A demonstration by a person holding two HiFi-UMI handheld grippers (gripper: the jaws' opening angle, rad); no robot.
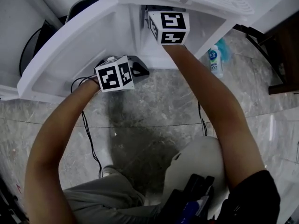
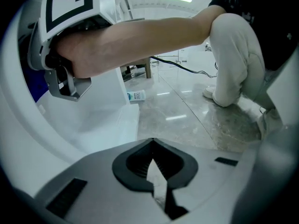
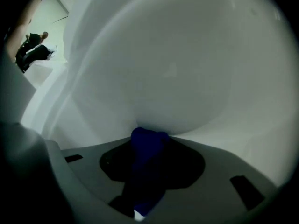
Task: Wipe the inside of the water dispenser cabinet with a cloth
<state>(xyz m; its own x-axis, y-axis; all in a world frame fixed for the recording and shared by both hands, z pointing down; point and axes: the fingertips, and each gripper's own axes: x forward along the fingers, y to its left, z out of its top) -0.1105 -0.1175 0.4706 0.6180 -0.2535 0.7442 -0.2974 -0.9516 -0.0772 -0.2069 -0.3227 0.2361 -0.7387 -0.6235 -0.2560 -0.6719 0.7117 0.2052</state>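
Observation:
The white water dispenser cabinet (image 1: 196,13) stands at the top of the head view with its door (image 1: 70,45) swung open to the left. My right gripper, seen there only as its marker cube (image 1: 169,27), reaches into the cabinet. In the right gripper view its jaws (image 3: 148,136) are shut on a dark blue cloth (image 3: 147,157) whose tip touches the white inner wall (image 3: 177,69). The left gripper (image 1: 139,70) hovers just outside the opening, below the door. Its jaws (image 2: 152,146) are shut with nothing in them. A strip of the blue cloth (image 2: 32,80) shows beside the right gripper's body.
A small white bottle with a blue label (image 1: 215,62) lies on the marble floor right of the cabinet. Black cables (image 1: 88,134) trail over the floor under my left arm. My bent knee (image 1: 201,157) is close below. Dark furniture (image 1: 285,45) stands at the right edge.

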